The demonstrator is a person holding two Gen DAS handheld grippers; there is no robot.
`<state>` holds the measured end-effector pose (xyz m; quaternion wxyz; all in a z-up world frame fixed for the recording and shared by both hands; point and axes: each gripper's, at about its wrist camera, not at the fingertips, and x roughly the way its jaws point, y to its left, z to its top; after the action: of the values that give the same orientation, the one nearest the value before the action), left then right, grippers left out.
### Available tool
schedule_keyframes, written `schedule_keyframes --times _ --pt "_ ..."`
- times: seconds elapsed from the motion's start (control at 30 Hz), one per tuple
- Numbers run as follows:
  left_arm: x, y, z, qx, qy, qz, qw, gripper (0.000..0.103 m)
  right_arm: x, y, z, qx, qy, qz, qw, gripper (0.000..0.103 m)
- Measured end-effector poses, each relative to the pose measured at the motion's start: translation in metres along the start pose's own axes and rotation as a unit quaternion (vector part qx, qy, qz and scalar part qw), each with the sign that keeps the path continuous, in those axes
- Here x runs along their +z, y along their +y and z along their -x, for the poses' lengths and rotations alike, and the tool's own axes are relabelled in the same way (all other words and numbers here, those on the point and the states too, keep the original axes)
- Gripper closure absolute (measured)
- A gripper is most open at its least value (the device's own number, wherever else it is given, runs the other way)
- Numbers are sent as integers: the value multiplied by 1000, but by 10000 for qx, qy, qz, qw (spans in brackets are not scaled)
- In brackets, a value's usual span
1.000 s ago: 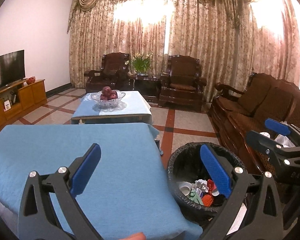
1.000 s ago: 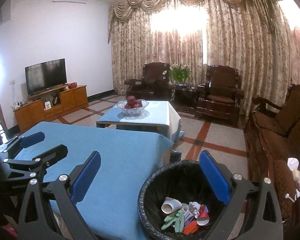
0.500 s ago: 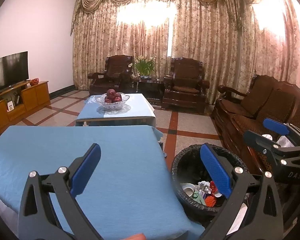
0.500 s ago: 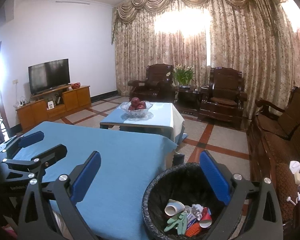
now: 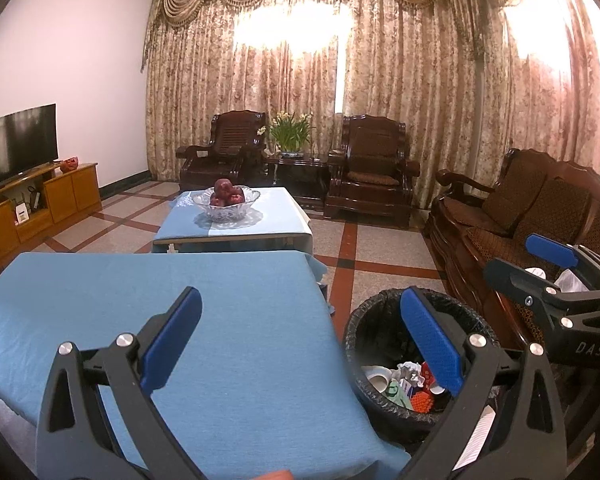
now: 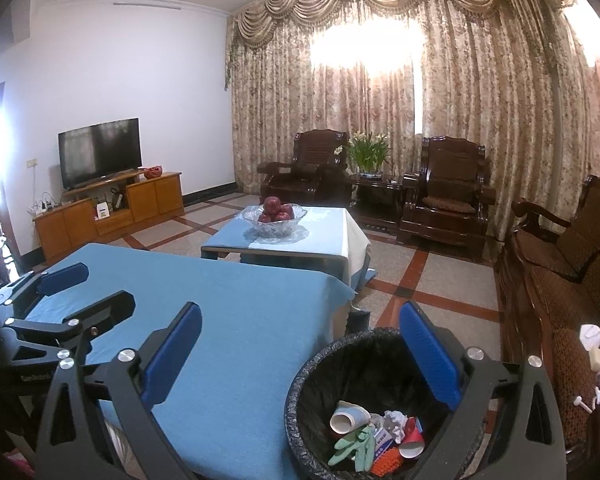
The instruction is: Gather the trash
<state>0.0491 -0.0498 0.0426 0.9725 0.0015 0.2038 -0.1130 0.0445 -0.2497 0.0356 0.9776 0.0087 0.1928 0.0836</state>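
Trash sits in the black-lined bin (image 5: 404, 364) on the floor just beside the right edge of the table (image 5: 228, 320), which is covered by a blue cloth. In the left wrist view, the left gripper (image 5: 300, 344) hangs above the table's near right corner with its jaws wide apart and nothing between them. One blue pad overlaps the bin's rim. Inside the bin lie a paper cup (image 5: 374, 374), a crumpled paper ball (image 5: 410, 370) and an orange piece (image 5: 422, 400). The right gripper (image 5: 540, 264) shows at the right edge, over the sofa (image 5: 520, 216).

In the right wrist view, the right gripper (image 6: 300, 352) is above the bin (image 6: 320, 364), jaws spread wide and empty. The bin holds a paper cup (image 6: 348, 418), a green glove (image 6: 358, 446), a paper ball (image 6: 394, 422), a red cup (image 6: 412, 438) and an orange piece (image 6: 386, 465). The left gripper (image 6: 72, 292) shows at the left, over the table (image 6: 220, 320), jaws apart.
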Motion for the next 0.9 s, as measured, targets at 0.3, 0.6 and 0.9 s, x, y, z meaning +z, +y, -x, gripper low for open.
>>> schedule_keyframes --times 0.3,0.6,0.9 --pt "0 0 0 -6 17 -1 10000 6 -1 0 -1 1 -1 5 10000 6" --pt "0 0 0 -4 11 -5 10000 6 -2 1 0 -3 1 1 10000 6" --pt "0 -1 0 -3 11 -3 10000 6 -3 1 -1 -2 1 3 10000 6"
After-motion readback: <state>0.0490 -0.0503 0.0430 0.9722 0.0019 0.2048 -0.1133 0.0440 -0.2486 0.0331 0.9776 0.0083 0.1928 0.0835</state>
